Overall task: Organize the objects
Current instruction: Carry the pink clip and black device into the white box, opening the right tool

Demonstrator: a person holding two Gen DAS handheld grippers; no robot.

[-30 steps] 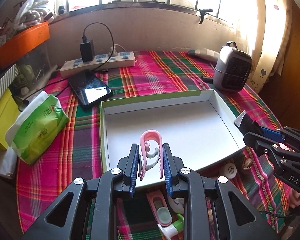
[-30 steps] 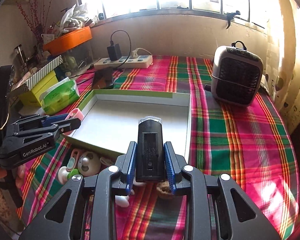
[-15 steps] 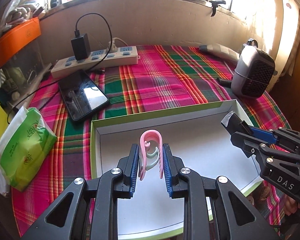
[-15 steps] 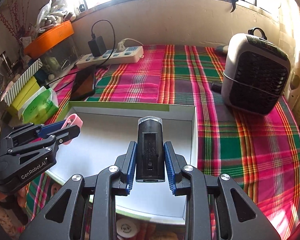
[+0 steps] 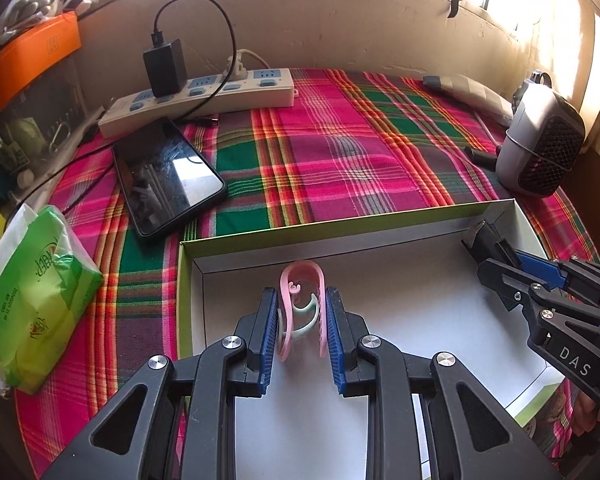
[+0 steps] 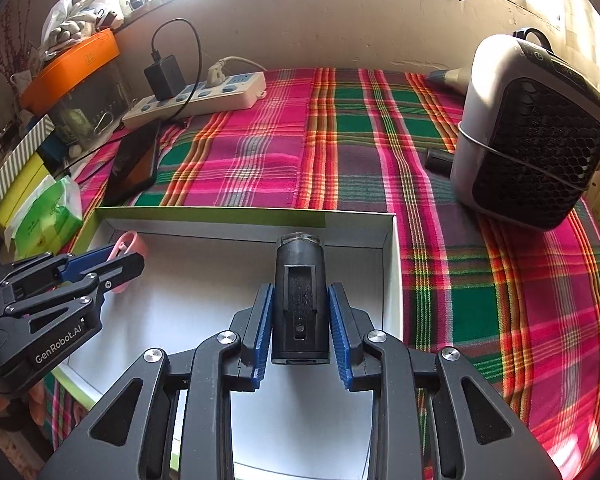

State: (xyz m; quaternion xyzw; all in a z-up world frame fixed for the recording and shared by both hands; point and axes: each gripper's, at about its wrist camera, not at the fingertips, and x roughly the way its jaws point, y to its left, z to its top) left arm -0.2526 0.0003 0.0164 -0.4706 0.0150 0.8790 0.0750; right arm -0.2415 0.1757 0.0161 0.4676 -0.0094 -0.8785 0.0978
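Nearest, the left tongs (image 5: pixel 302 320) are closed to a narrow gap on a pink clip (image 5: pixel 302 280), its loop poking out past the tips over the box's (image 5: pixel 340 226) white floor near the left back corner. The right tongs (image 6: pixel 300 320) are likewise clamped on a black gadget (image 6: pixel 299 296), clear cap forward, hanging above the box near its right wall. Both things are over the box, not yet down in it.

Risks, as I judge them: the clip is springy and thin, so letting go from this height could make it bounce or skid out over the low rim. The gadget is heavier and gripped by its sides; dropped rather than set down, it may roll against the wall or tip the light cardboard. The two tongs sit close, so opening both together could knock one against the other.

Beyond the box lie the plaid cloth (image 5: pixel 340 152) on the desk, a phone (image 5: pixel 164 176), a power strip (image 5: pixel 204 100) and a small heater (image 6: pixel 528 132).
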